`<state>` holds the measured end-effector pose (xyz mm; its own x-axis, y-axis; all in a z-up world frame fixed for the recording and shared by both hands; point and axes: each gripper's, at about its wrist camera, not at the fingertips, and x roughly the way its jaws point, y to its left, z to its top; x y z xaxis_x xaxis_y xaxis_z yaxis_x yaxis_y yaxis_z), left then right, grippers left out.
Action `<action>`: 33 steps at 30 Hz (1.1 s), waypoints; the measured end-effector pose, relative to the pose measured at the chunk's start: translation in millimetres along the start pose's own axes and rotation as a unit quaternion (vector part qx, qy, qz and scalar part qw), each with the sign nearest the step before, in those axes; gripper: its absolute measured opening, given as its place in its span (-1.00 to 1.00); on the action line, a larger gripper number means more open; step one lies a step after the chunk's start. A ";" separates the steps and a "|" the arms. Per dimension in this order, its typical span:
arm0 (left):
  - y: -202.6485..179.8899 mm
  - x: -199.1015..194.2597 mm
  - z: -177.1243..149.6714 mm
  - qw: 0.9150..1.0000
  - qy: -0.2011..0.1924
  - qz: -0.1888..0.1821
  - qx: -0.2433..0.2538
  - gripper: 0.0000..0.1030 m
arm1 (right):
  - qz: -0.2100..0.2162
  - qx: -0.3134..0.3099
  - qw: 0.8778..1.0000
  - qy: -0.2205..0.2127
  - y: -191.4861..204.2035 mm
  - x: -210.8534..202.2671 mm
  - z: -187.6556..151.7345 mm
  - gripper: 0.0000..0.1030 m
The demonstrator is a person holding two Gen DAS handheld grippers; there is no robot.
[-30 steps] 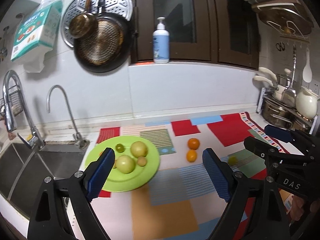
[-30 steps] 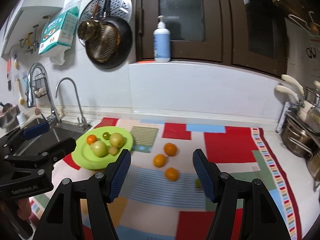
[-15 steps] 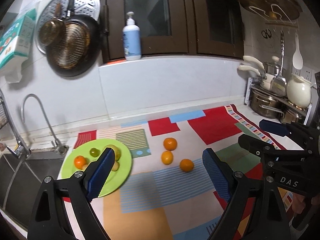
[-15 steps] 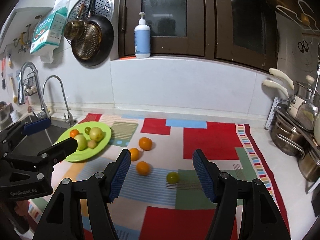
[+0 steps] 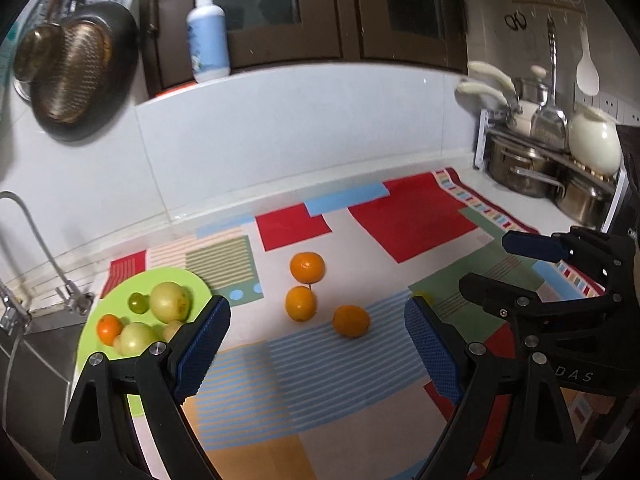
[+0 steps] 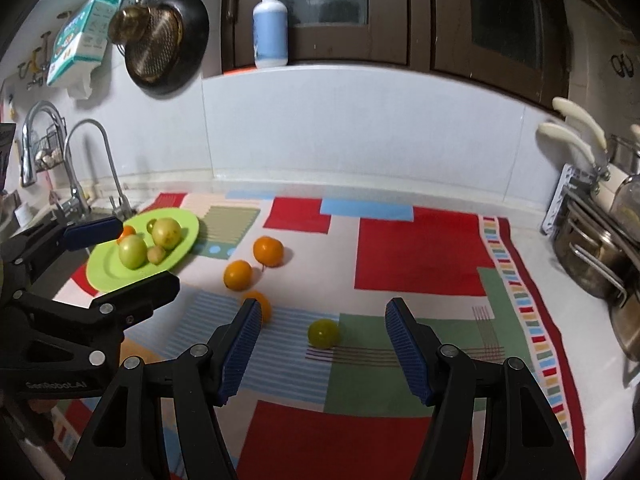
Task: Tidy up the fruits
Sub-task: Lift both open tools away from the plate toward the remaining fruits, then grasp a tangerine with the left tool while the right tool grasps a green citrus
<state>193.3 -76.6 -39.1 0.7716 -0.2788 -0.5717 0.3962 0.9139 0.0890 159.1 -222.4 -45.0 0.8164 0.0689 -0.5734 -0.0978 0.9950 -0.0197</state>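
white tabletop (image 6: 448, 196) running along a glossy white tiled wall, dark wood cabinet doors above, covered mid-frame by a flat patchwork mat (image 6: 416, 248) of red, blue, green and striped blocks. at left of the right wrist view, a steel sink (image 6: 60, 268) with curved chrome faucets (image 6: 98, 160), a dark round pan (image 6: 168, 52) hung on the wall in the upper left, a white pump bottle (image 6: 270, 28) on the ledge at top centre. at right edge, stacked shiny steel pots (image 6: 592, 256) on a rack. smooth lime-green plate (image 6: 102, 268) at left of centre, holding round pale green fruits, a small orange one and a small dark green one. three round oranges (image 6: 269, 251) loose on the mat right of the plate, close together but apart. small yellow-green fruit (image 6: 323, 333) on the mat low in centre, seen between the ribbed blue pads (image 6: 408, 352). right gripper (image 6: 320, 346) spread open, holding nothing. left gripper (image 5: 316, 344) in its own view spread wide and empty, black frame, blue textured pads, oranges seen between them.
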 end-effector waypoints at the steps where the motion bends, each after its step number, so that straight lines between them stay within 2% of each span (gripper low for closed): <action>1: 0.3 7.2 -1.2 1.000 0.004 -0.004 0.000 0.73 | 0.002 -0.001 1.000 0.006 -0.8 5.7 -1.0 0.26; 10: 0.9 51.7 -8.9 0.999 0.039 -0.027 0.013 0.49 | 0.022 0.012 0.998 0.059 -10.1 52.7 -12.9 0.24; 20: -5.8 92.4 -15.6 0.994 0.077 -0.067 0.034 0.32 | 0.038 0.021 0.994 0.099 -18.7 87.7 -21.3 0.04; 26: -9.1 107.1 -17.0 0.990 0.096 -0.090 0.040 0.09 | 0.048 0.027 0.992 0.114 -21.5 100.2 -24.7 -0.05; 29: -11.0 113.9 -17.9 0.988 0.109 -0.103 0.038 -0.09 | 0.054 0.030 0.991 0.119 -21.9 104.4 -26.5 -0.11; 31: -11.2 117.4 -18.6 0.987 0.116 -0.110 0.035 -0.30 | 0.059 0.035 0.990 0.123 -22.7 106.8 -27.7 -0.18; 33: -11.1 117.6 -18.9 0.986 0.115 -0.112 0.035 -0.30 | 0.064 0.037 0.990 0.124 -22.8 107.8 -28.0 -0.28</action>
<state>270.2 -114.0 -122.8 0.5303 -0.3903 -0.7526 0.5837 0.8119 -0.0098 233.4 -239.7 -129.3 0.6344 0.1843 -0.7507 -0.1425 0.9824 0.1207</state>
